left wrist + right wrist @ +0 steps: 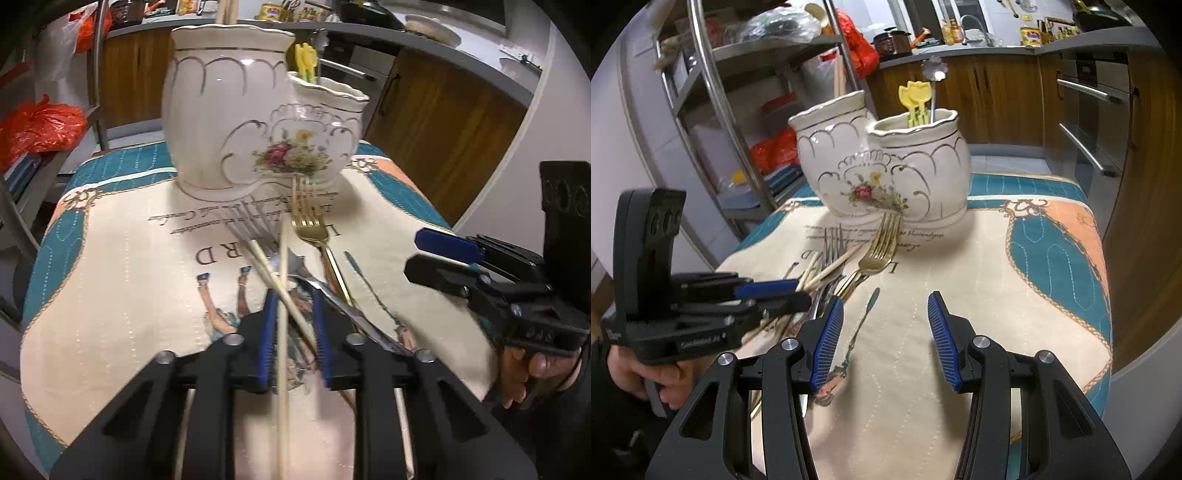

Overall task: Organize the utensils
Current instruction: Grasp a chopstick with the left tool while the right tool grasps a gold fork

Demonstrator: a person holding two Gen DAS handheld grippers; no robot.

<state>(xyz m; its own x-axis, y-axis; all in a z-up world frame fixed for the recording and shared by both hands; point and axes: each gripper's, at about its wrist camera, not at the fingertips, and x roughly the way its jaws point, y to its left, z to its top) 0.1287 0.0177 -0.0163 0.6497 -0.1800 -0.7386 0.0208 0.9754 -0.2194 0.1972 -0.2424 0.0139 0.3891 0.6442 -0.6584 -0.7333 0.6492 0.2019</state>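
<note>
My left gripper point(293, 314) pinches chopsticks point(282, 295) | right gripper point(886, 325) gapes, empty | forks point(875, 251) at holder's point(886, 166) 6 o'clock

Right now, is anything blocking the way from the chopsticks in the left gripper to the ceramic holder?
Nothing blocks it: the forks lie flat below the path from the chopsticks to the ceramic holder.

Two chopsticks point(282, 295), one gold fork point(308, 221), one double ceramic holder point(236, 110).
</note>
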